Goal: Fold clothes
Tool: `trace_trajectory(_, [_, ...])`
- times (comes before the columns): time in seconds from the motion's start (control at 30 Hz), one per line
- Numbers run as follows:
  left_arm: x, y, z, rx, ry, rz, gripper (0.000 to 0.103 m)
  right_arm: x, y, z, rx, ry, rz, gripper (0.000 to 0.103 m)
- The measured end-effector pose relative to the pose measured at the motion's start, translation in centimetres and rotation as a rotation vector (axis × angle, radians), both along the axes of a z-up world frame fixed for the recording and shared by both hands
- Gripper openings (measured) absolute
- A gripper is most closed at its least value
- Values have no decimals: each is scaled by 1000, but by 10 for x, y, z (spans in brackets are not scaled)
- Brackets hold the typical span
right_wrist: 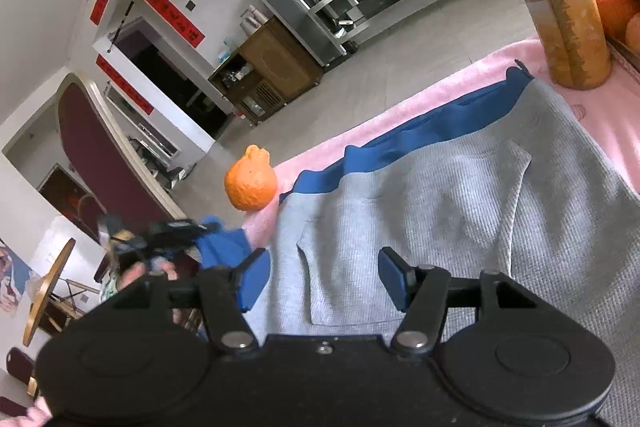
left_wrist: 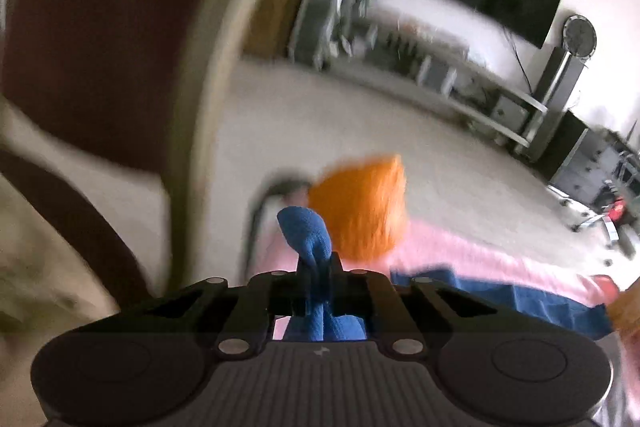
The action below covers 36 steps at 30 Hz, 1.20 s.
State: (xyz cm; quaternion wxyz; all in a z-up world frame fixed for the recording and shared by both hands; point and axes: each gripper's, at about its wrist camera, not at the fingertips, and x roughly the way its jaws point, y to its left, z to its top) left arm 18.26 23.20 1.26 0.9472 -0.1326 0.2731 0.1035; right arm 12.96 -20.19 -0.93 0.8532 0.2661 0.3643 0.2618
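The left gripper (left_wrist: 318, 281) was clamped on the shorts' (right_wrist: 460, 195) blue band (left_wrist: 306, 235) by the orange (right_wrist: 251, 183); the right gripper (right_wrist: 324, 277) hovered half-wide above the grey cloth. A matching right-hand pinch would keep the fold even.

left tongs (left_wrist: 318, 279) clamped; right tongs (right_wrist: 324, 277) parted.

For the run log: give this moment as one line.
left gripper: shut on blue waistband | right gripper: open over grey shorts
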Motion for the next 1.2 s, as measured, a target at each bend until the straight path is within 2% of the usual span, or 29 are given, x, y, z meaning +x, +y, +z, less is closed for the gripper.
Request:
trace_trajectory(0.17, [-94, -9, 90, 247, -173, 116, 5, -20, 6, 16, 62, -39, 16, 58])
trace_trajectory(0.27, [-143, 6, 112, 321, -210, 204, 6, -36, 22, 29, 86, -71, 44, 58])
trace_trajectory(0.37, [-179, 31, 105, 334, -203, 296, 6, -51, 45, 39, 115, -89, 96, 58])
trace_trajectory(0.5, [-194, 68, 65, 319, -138, 386, 9, -70, 82, 47, 118, -102, 169, 59])
trace_trajectory(0.53, [-194, 78, 53, 312, -100, 412, 11, -73, 91, 48, 110, -101, 186, 59])
trace_trajectory(0.6, [-193, 95, 36, 292, -10, 458, 24, -77, 105, 52, 86, -97, 212, 59])
trace_trajectory(0.63, [-195, 100, 34, 275, 21, 470, 30, -79, 108, 55, 71, -96, 219, 59])
trace_trajectory(0.67, [-202, 104, 38, 257, 20, 481, 32, -82, 110, 59, 63, -97, 223, 59])
trace_trajectory(0.73, [-226, 105, 57, 248, -27, 501, 35, -89, 101, 69, 60, -110, 216, 64])
trace_trajectory(0.83, [-245, 93, 88, 241, -61, 479, 38, -102, 80, 86, 60, -130, 186, 69])
trace_trajectory(0.9, [-251, 78, 103, 236, -68, 434, 40, -109, 60, 94, 69, -123, 156, 70])
trace_trajectory(0.97, [-247, 54, 107, 216, -41, 348, 41, -116, 36, 98, 79, -110, 126, 71])
trace_trajectory(1.07, [-232, 13, 90, 180, 106, 208, 43, -119, 1, 93, 60, -84, 66, 72])
trace_trajectory(1.13, [-212, -24, 60, 157, 233, 122, 42, -115, -17, 80, 45, -36, 29, 73])
trace_trajectory(1.2, [-197, -58, 29, 127, 301, 46, 41, -108, -36, 62, 44, 28, -8, 73])
